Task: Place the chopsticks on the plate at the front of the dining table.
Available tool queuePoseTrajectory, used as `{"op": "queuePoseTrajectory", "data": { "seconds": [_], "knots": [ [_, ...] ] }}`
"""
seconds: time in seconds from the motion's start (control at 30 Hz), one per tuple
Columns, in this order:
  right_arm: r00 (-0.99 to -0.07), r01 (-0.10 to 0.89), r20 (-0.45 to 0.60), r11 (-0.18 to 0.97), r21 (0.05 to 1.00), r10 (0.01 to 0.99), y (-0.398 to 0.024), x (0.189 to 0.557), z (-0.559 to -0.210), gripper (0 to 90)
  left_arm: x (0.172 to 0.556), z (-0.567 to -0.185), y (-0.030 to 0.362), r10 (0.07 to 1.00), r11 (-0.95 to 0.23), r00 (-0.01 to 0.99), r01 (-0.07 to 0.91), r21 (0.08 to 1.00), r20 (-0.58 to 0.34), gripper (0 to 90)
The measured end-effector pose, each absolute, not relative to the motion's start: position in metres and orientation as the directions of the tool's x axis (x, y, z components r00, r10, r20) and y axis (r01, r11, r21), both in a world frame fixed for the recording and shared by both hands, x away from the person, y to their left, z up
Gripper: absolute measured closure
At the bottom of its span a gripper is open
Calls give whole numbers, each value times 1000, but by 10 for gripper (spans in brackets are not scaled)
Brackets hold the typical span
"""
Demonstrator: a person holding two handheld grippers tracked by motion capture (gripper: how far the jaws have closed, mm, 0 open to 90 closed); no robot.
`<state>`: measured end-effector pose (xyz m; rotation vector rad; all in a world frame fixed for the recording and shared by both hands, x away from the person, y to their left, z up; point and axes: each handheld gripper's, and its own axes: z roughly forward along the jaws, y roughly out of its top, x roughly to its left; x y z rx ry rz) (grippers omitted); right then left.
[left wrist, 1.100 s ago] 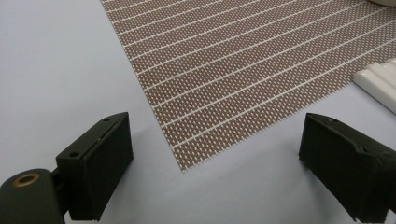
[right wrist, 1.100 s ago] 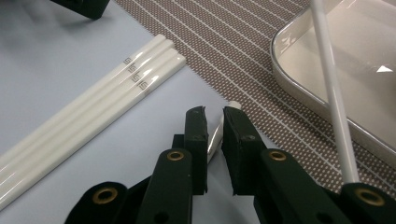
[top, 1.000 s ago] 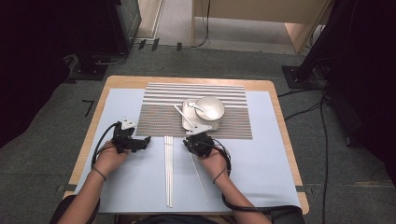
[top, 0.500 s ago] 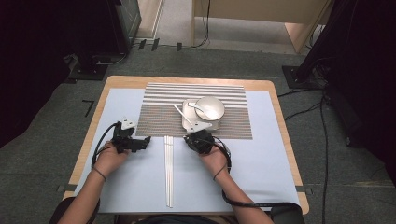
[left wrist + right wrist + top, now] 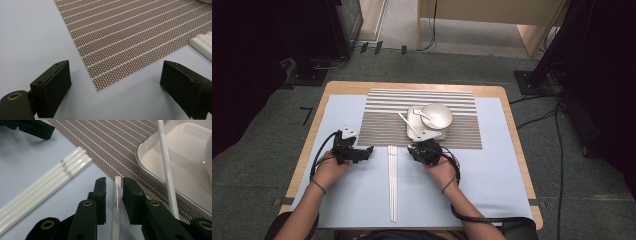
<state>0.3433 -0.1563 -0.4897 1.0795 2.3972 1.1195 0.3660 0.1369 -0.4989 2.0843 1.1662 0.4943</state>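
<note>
My right gripper (image 5: 414,148) rests at the near edge of the striped mat (image 5: 382,125), in front of the white tray (image 5: 414,131). Its jaws have just been opening; a white chopstick (image 5: 116,202) lies between them with a gap on each side. A second chopstick (image 5: 167,167) leans into the tray (image 5: 147,171). Three more chopsticks (image 5: 62,173) lie side by side on the blue cloth, also in the high view (image 5: 392,180). My left gripper (image 5: 369,150) stands open over the mat's corner (image 5: 100,87), nothing between its fingers (image 5: 52,85).
A white bowl (image 5: 436,116) sits on the tray at the mat's middle. The blue cloth (image 5: 497,175) covers most of the wooden table (image 5: 507,100). The left gripper's jaw (image 5: 32,128) shows at the far left of the right gripper view.
A thin chopstick that slanted out toward the person beside the right hand a second ago no longer shows there in the high view. Both hands keep their places.
</note>
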Motion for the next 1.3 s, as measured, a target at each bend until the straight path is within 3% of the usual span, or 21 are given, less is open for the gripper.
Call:
{"op": "queuePoseTrajectory", "data": {
  "seconds": [0.4,0.97,1.3],
  "knots": [
    [-664,537,112,367,759,739,-164,337,-485,675,366,-499,137,851,-359,525,592,721,-7,92],
    [-622,587,192,290,756,759,-176,329,-481,671,367,-499,137,850,-361,526,594,719,-7,90],
    [-608,599,214,264,756,765,-184,323,-476,597,367,-499,137,850,-362,526,594,719,-7,90]
  ]
}}
